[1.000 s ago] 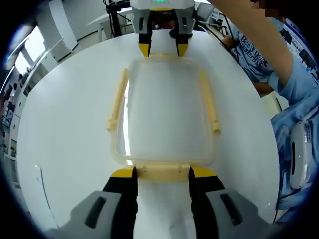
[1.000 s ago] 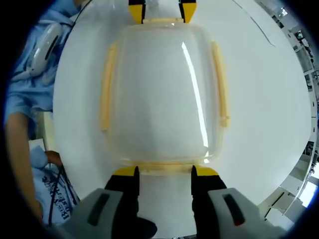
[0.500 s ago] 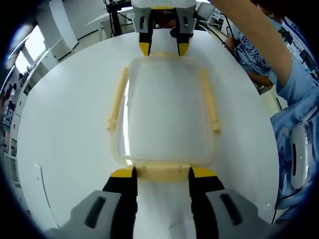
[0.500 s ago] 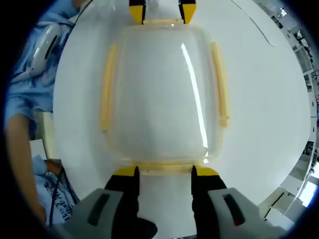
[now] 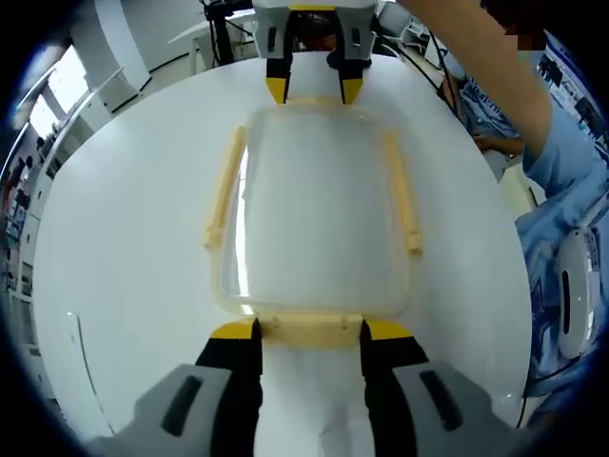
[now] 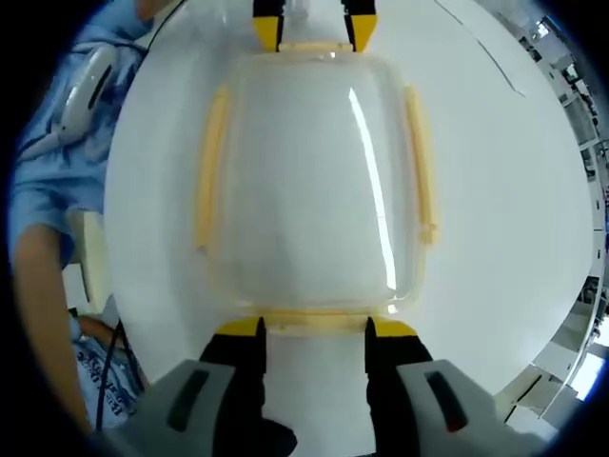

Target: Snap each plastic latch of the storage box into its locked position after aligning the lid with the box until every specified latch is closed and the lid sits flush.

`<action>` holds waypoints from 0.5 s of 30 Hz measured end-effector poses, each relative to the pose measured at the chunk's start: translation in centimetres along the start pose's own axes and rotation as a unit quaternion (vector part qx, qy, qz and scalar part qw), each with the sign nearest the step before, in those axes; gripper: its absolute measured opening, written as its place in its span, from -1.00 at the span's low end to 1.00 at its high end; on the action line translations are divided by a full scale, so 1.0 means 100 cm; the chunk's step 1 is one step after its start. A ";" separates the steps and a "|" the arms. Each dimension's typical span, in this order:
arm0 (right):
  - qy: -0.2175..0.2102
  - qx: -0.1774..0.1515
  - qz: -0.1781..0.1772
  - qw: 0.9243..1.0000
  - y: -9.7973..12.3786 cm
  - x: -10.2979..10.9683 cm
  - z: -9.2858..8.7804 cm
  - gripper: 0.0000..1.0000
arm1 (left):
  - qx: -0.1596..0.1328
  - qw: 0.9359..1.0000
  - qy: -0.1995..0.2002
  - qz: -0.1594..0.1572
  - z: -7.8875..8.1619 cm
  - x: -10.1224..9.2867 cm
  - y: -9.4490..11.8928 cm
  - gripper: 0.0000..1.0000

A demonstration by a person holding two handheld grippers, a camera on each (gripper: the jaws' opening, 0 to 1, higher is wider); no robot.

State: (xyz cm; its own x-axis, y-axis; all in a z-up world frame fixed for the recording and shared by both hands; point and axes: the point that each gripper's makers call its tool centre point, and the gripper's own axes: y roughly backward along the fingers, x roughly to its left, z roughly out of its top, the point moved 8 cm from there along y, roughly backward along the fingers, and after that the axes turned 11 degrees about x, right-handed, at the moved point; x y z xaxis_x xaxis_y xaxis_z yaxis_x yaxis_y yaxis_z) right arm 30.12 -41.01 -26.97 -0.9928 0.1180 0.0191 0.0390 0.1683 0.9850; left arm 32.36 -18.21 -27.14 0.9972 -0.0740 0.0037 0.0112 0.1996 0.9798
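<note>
A clear storage box (image 5: 319, 219) with its lid on rests on the round white table (image 5: 124, 238). Pale yellow latches run along its long sides (image 5: 225, 190) (image 5: 402, 195) and its short ends. My left gripper (image 5: 309, 331) is open, its yellow-tipped jaws flanking the near end latch (image 5: 309, 327). At the box's opposite end stands my right gripper (image 5: 313, 90). In the right gripper view the box (image 6: 309, 181) lies lengthwise; my right gripper (image 6: 314, 328) is open, its jaws either side of the end latch (image 6: 314, 321). The left gripper (image 6: 315, 29) sits at the far end.
A person in a blue shirt (image 5: 571, 200) stands at the table's edge, one arm (image 5: 485, 57) reaching over it, and shows again as the person (image 6: 57, 181). Room furniture (image 5: 105, 57) lies beyond the table. A thin line (image 5: 78, 347) marks the tabletop.
Both views have shifted a little. The box and both grippers keep their places at its two ends.
</note>
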 end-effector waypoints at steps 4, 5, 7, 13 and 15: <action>0.000 0.000 0.000 1.000 0.000 0.000 0.000 -0.19 | -0.001 1.000 0.001 0.000 -0.001 -0.001 0.000 -0.21; -0.001 -0.004 0.000 1.000 0.000 0.000 0.000 -0.19 | -0.001 1.000 0.001 0.000 -0.001 -0.001 0.000 -0.21; -0.002 -0.008 0.000 1.000 0.000 0.001 -0.001 -0.19 | -0.002 1.000 0.002 0.000 -0.001 -0.001 0.000 -0.21; -0.005 -0.016 -0.002 1.000 -0.001 0.003 -0.001 -0.20 | -0.006 1.000 0.000 -0.001 -0.002 -0.002 -0.001 -0.20; -0.006 -0.018 -0.002 1.000 -0.001 0.003 -0.001 -0.20 | -0.008 1.000 -0.002 -0.002 -0.002 -0.002 -0.001 -0.20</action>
State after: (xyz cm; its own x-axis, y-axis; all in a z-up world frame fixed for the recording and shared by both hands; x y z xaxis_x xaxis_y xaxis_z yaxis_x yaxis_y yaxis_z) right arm 29.76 -41.11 -27.03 -0.9916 0.1284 0.0141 0.0314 0.1338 0.9905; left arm 32.17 -18.04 -27.24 0.9968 -0.0798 0.0004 0.0168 0.2154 0.9764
